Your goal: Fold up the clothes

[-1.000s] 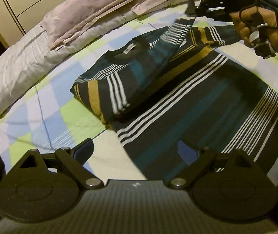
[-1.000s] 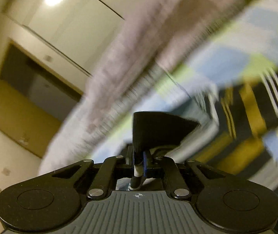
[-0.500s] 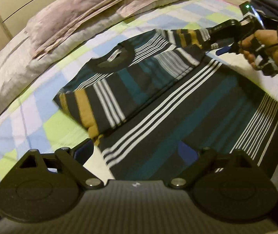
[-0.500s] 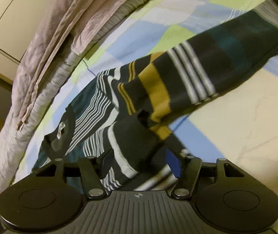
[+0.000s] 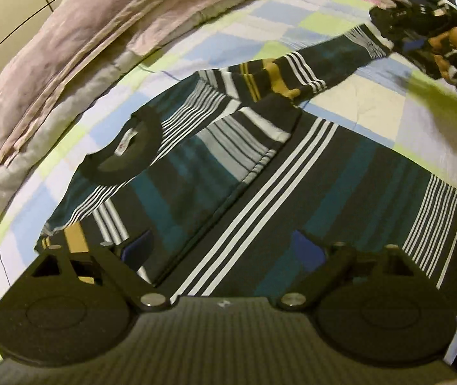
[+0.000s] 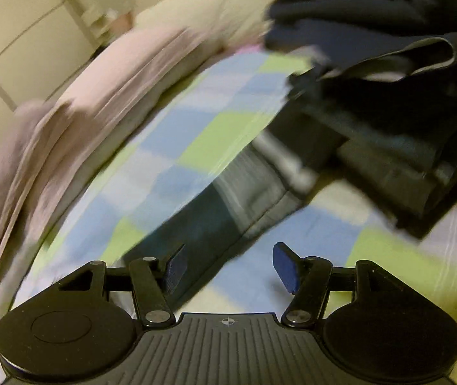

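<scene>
A long-sleeved sweater [image 5: 292, 199] striped in navy, teal, white and mustard lies flat on the checked bed sheet [image 5: 254, 25]. One sleeve is folded over its chest. The other sleeve [image 5: 318, 64] stretches out to the upper right. My left gripper [image 5: 222, 247] hovers open over the sweater's lower body, with nothing between its pads. My right gripper [image 5: 389, 29], held in a hand, is at that sleeve's cuff [image 5: 369, 40]. In the right wrist view, blurred by motion, this gripper [image 6: 228, 266] stands open just above the sleeve [image 6: 215, 221], pads apart and not pressing on it.
A stack of dark folded clothes [image 6: 389, 147] sits just beyond the cuff at the far right. Pink bedding [image 5: 93, 32] and a white quilt [image 5: 20, 154] lie along the far and left sides of the bed. White cupboard doors [image 6: 20, 38] stand behind.
The right gripper opened, let go of the sleeve and travelled right along it to the cuff. The left gripper slid over the sweater, nearer its folded sleeve.
</scene>
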`<state>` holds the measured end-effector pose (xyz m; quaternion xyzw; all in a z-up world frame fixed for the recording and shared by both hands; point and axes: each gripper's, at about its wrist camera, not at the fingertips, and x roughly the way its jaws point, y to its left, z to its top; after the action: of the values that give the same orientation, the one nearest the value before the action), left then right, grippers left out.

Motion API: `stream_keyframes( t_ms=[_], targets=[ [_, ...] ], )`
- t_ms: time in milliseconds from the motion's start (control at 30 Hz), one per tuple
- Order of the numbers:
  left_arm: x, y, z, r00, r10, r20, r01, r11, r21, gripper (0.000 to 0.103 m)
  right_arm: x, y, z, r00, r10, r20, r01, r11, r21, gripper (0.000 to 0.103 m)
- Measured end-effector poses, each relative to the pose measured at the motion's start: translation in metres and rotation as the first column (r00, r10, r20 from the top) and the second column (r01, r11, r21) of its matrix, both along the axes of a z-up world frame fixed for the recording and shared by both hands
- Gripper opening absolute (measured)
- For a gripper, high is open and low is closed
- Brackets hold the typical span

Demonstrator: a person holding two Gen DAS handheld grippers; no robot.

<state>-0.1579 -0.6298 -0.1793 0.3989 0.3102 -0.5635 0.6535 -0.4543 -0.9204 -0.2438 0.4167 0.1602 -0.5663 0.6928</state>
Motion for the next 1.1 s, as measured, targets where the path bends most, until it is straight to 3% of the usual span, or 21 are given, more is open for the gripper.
stream_keyframes(
  t_ms=[167,333,467,500,533,633,700,800,867,900,933,967,1000,1033,1067,1100],
  targets=[
    [-0.044,-0.043,-0.014,0.999,-0.044,-0.031,0.046,0.997,0.065,0.091,-0.01,-0.04,-0.036,0.994,-0.099,-0.042,0.098,0.994,-0.038,0.062],
    [-0.075,-0.073,-0.027,0.991,-0.13,-0.03,0.132,0.986,0.106,0.091,-0.022,-0.065,-0.062,0.978,-0.21,0.009,0.21,0.976,-0.049,0.062],
    [-0.083,-0.082,-0.03,0.989,-0.143,-0.034,0.146,0.982,0.117,0.091,-0.022,-0.074,-0.06,0.981,-0.192,0.036,0.194,0.978,-0.073,0.061],
    [-0.083,-0.083,-0.029,0.989,-0.141,-0.034,0.144,0.982,0.119,0.091,-0.023,-0.074,-0.055,0.983,-0.181,0.041,0.184,0.979,-0.083,0.032],
    [-0.083,-0.083,-0.028,0.99,-0.138,-0.034,0.141,0.983,0.119,0.091,-0.021,-0.071,-0.047,0.986,-0.159,0.045,0.163,0.981,-0.104,0.013],
    [-0.079,-0.078,-0.022,0.993,-0.112,-0.044,0.116,0.988,0.103,0.091,-0.012,-0.059,-0.015,0.997,-0.066,0.044,0.073,0.981,-0.179,0.009],
    [-0.074,-0.071,-0.016,0.995,-0.089,-0.04,0.092,0.992,0.086,0.091,0.008,-0.044,0.02,0.998,0.051,0.03,-0.041,0.96,-0.277,0.009],
    [-0.057,-0.048,-0.009,0.999,-0.017,-0.029,0.019,0.997,0.078,0.091,0.055,-0.007,0.077,0.964,0.266,0.009,-0.237,0.871,-0.431,0.009],
    [-0.044,-0.032,-0.004,0.999,0.035,-0.022,-0.033,0.997,0.075,0.091,0.103,0.038,0.112,0.881,0.472,-0.042,-0.419,0.735,-0.533,0.01],
    [-0.039,-0.022,-0.003,0.998,0.06,-0.017,-0.059,0.995,0.077,0.091,0.129,0.064,0.12,0.806,0.588,-0.066,-0.52,0.652,-0.552,0.01],
    [-0.034,-0.011,-0.003,0.996,0.085,-0.01,-0.084,0.993,0.084,0.091,0.155,0.09,0.126,0.713,0.695,-0.091,-0.613,0.556,-0.562,0.01],
    [-0.028,0.001,-0.003,0.994,0.11,-0.003,-0.109,0.99,0.09,0.091,0.187,0.119,0.124,0.583,0.799,-0.144,-0.721,0.428,-0.545,0.01],
    [-0.022,0.014,-0.003,0.991,0.135,0.001,-0.134,0.986,0.095,0.091,0.208,0.149,0.115,0.503,0.836,-0.221,-0.783,0.333,-0.525,0.014],
    [-0.015,0.027,-0.004,0.987,0.16,0.004,-0.159,0.982,0.1,0.091,0.226,0.178,0.104,0.434,0.85,-0.3,-0.83,0.247,-0.5,0.045],
    [-0.009,0.041,-0.005,0.983,0.184,0.006,-0.184,0.977,0.105,0.091,0.244,0.207,0.093,0.36,0.854,-0.376,-0.869,0.16,-0.467,0.064],
    [-0.004,0.056,-0.008,0.978,0.211,0.006,-0.21,0.972,0.108,0.091,0.252,0.227,0.082,0.314,0.861,-0.4,-0.888,0.117,-0.445,0.08]
  ],
)
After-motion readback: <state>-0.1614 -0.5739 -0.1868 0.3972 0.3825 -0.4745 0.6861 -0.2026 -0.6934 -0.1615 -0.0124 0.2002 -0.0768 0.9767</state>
